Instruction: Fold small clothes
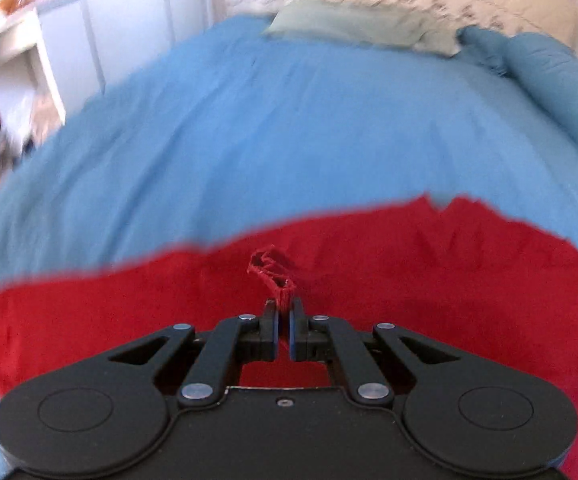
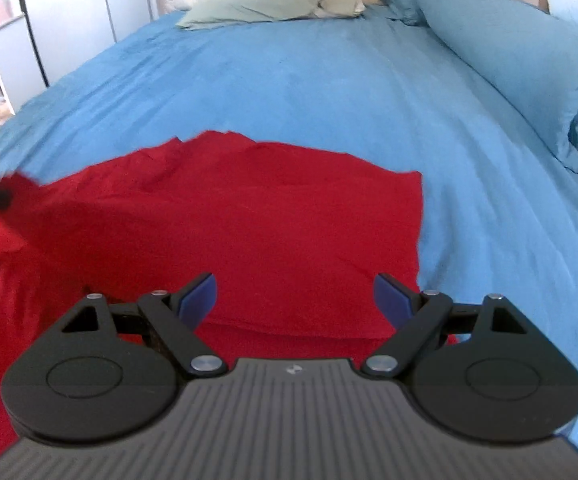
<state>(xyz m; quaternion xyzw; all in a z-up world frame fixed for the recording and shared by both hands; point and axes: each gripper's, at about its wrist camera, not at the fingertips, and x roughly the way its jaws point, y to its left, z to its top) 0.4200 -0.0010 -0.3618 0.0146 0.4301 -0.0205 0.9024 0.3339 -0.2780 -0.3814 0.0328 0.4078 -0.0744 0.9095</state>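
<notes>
Between the pressed-together fingers of the left claw, a bunched fold of the red garment is pinched and stands up in a crumpled peak. The right claw is spread wide above the same cloth, touching nothing. Around both, the red garment lies spread on the blue bed sheet, its right edge straight. Farther off sit a grey-green pillow and a rolled blue duvet.
</notes>
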